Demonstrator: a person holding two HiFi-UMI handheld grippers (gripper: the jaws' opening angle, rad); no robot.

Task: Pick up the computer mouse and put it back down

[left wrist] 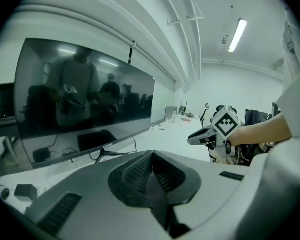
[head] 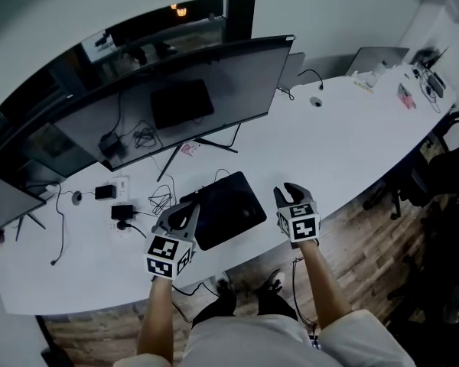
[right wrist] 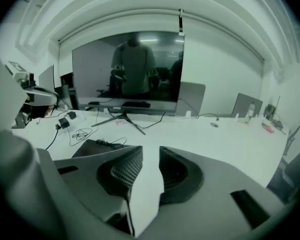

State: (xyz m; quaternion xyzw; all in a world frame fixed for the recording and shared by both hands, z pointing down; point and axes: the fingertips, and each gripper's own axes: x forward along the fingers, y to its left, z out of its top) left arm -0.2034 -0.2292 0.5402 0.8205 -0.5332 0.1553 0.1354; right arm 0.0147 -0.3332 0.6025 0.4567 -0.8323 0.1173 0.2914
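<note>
Computer mouse cannot be made out in any view, so its heading, look and place stay untold. A black mouse pad [head: 229, 209] lies on the white desk [head: 329, 144] between the two grippers. The left gripper [head: 185, 214] has its jaws closed together on nothing, and the right gripper [head: 292, 193] holds its jaws slightly apart, empty.

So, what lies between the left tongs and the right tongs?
In the head view, a black mat lies on the white desk between the left tongs and the right tongs.
</note>
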